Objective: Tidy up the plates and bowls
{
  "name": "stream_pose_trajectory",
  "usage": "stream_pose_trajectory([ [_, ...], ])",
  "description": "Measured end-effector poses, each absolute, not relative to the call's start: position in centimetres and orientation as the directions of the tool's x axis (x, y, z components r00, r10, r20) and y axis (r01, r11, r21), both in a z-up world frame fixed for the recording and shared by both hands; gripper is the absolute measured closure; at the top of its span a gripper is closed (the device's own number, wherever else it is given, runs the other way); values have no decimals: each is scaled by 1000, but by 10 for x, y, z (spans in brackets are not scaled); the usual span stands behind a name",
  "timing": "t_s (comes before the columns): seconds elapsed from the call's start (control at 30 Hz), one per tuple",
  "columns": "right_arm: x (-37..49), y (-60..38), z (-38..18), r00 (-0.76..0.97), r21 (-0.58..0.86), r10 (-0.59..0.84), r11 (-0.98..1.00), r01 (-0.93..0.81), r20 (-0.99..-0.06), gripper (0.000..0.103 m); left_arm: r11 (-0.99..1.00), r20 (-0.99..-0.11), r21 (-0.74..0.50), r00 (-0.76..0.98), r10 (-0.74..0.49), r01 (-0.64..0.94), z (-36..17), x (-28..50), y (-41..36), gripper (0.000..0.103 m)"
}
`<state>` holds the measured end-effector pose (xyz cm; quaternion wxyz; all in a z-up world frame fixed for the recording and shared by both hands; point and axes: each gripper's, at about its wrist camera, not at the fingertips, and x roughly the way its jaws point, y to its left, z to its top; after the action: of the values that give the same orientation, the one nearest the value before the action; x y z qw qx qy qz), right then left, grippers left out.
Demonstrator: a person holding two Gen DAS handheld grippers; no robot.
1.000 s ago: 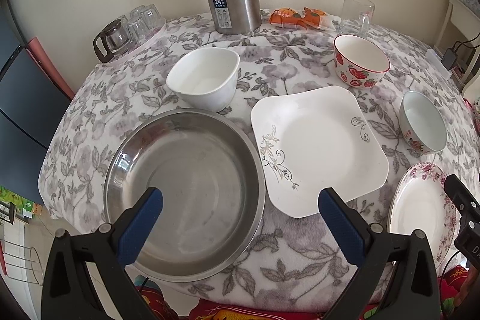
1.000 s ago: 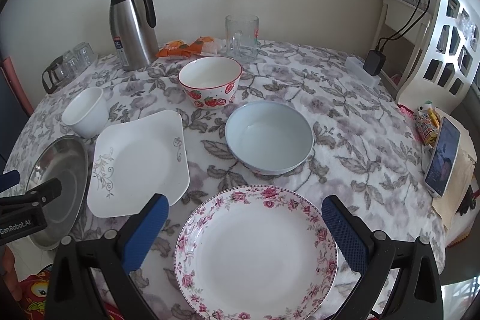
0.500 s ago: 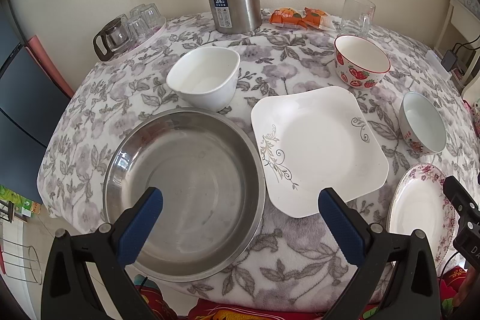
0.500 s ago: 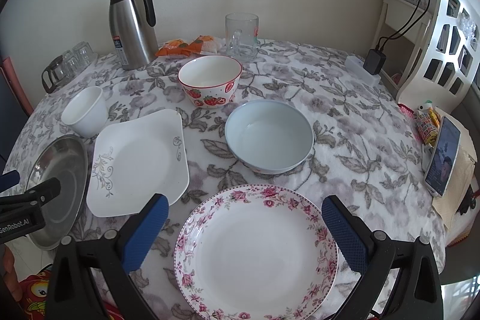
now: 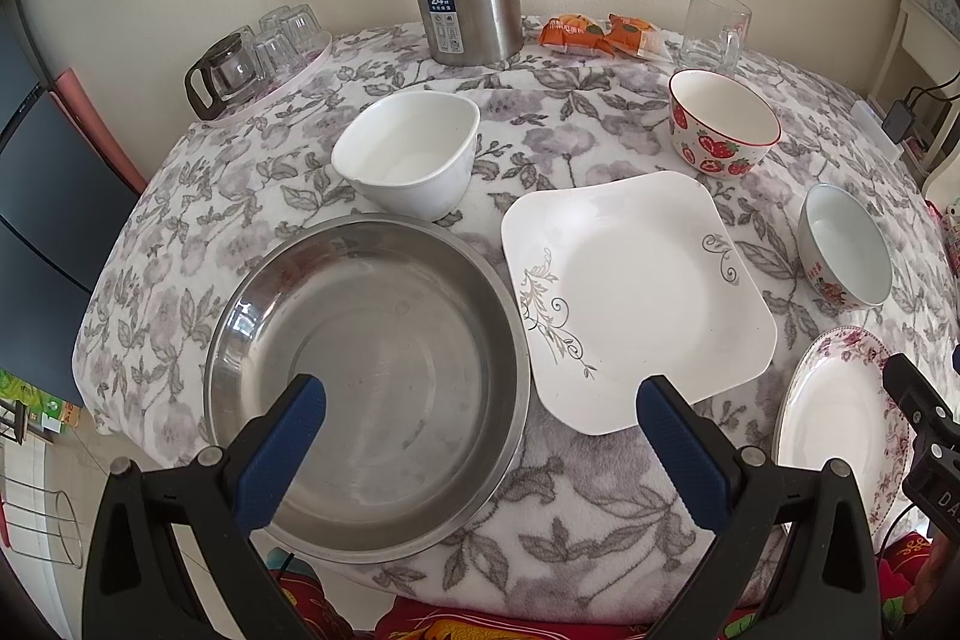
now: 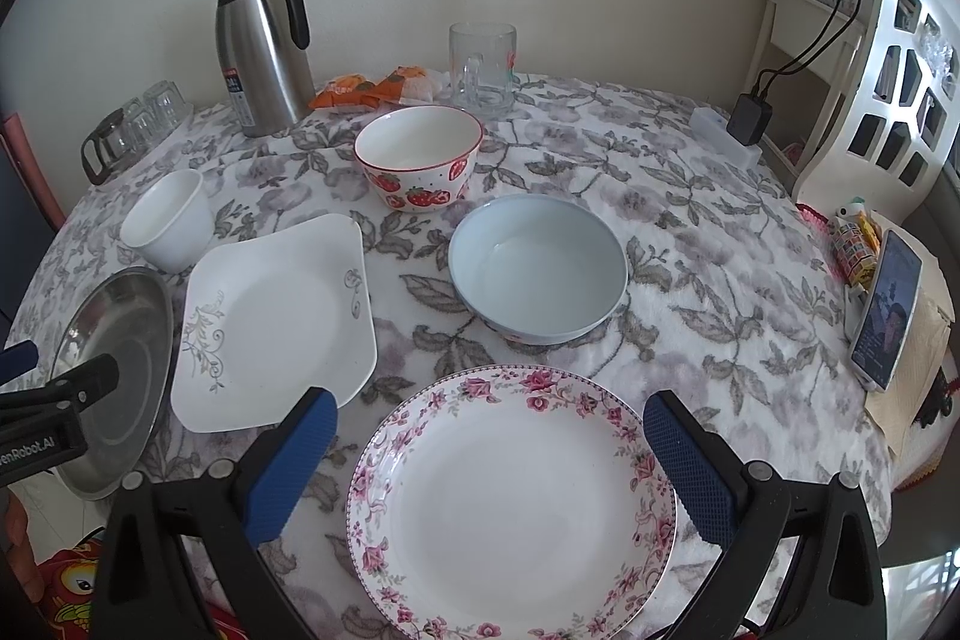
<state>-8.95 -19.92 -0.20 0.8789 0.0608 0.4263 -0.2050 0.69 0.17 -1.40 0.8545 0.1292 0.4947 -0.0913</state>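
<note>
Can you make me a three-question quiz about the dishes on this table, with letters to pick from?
1. Where is the strawberry bowl?
A. behind the pale blue bowl
B. inside the steel basin
C. on the floral plate

2. How many bowls stand on the tablecloth, not counting the basin?
A. one
B. three
C. five

3. What are the right tongs doing?
A. gripping the plate
B. open, holding nothing
C. shut on a glass

Answers: 1 A, it sits farther back, toward the glass mug. 2 B, strawberry, pale blue and white bowl. 3 B, the blue pads stand wide apart.
</note>
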Motion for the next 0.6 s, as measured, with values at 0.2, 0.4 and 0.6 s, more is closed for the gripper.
stream_pose_trajectory([
  [0.2, -90, -198, -4, 550, -69, -309, 908, 412, -776, 0, 950, -870, 129, 493, -29, 283, -14, 7, 2, 0],
  [0.4, -88, -198, -5, 543, -72, -308, 909, 411, -781, 0, 950, -870, 128, 492, -30, 284, -14, 7, 2, 0],
  [0.6, -82, -190, -7, 549, -64, -273, 927, 369, -790, 0, 960, -882, 66, 465, -72, 273, -18, 8, 7, 0],
])
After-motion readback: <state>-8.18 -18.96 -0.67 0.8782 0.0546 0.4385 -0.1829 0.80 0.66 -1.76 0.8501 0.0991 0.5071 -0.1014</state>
